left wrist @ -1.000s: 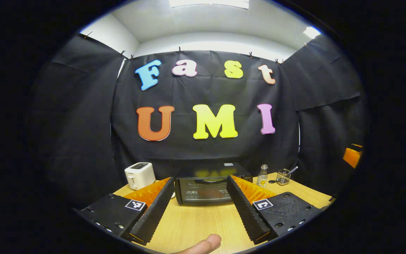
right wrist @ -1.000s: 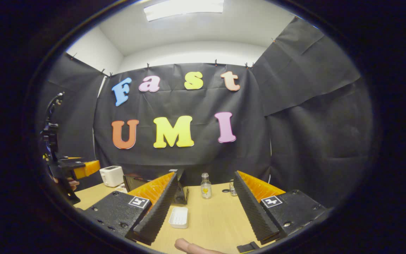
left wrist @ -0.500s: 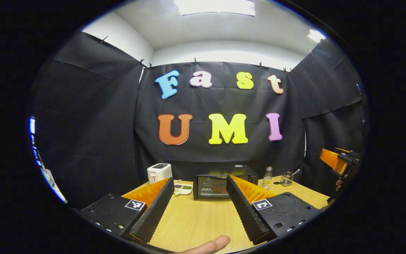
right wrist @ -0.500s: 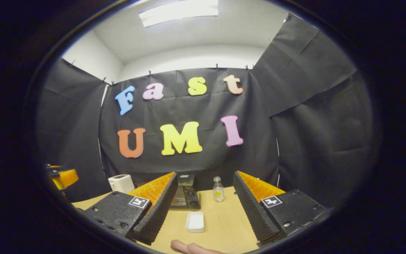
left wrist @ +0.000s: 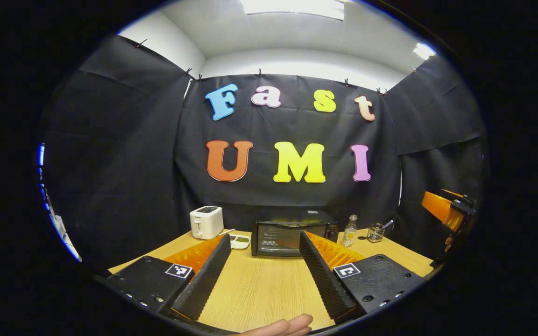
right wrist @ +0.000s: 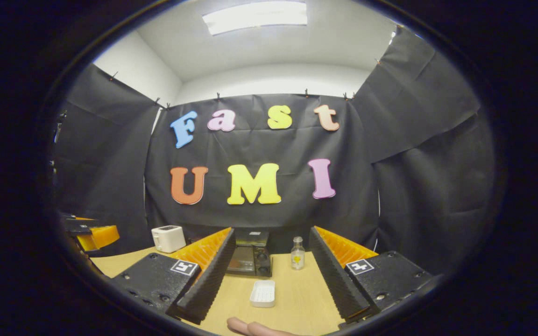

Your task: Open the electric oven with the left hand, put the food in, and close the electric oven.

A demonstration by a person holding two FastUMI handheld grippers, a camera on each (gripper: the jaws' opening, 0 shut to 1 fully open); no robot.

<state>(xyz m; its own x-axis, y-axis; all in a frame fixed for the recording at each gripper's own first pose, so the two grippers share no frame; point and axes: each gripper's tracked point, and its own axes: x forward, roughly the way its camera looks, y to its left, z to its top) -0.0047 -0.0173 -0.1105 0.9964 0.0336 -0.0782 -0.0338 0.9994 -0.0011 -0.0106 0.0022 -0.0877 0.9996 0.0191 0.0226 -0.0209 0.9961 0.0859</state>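
Note:
The black electric oven (left wrist: 284,237) stands at the back of the wooden table (left wrist: 259,289) with its door shut. A small white dish of food (left wrist: 240,241) lies between the oven and a white toaster (left wrist: 206,222). My left gripper (left wrist: 264,245) is open and holds nothing, well short of the oven and facing it. My right gripper (right wrist: 272,242) is open too, with nothing between its fingers. From there the oven (right wrist: 250,259) is seen at an angle, partly behind the left finger. The right gripper (left wrist: 445,210) shows at the left gripper view's right edge.
A small clear bottle (left wrist: 349,231) and a glass cup (left wrist: 376,233) stand right of the oven. A ridged white tray (right wrist: 263,294) lies on the table in front of the right gripper. The left gripper (right wrist: 92,234) shows at the right gripper view's left edge. A fingertip (left wrist: 287,325) shows below.
The left gripper has drawn back from the oven, which now looks smaller and farther, and the food dish has come into sight. The right gripper has shifted sideways. Both stay open.

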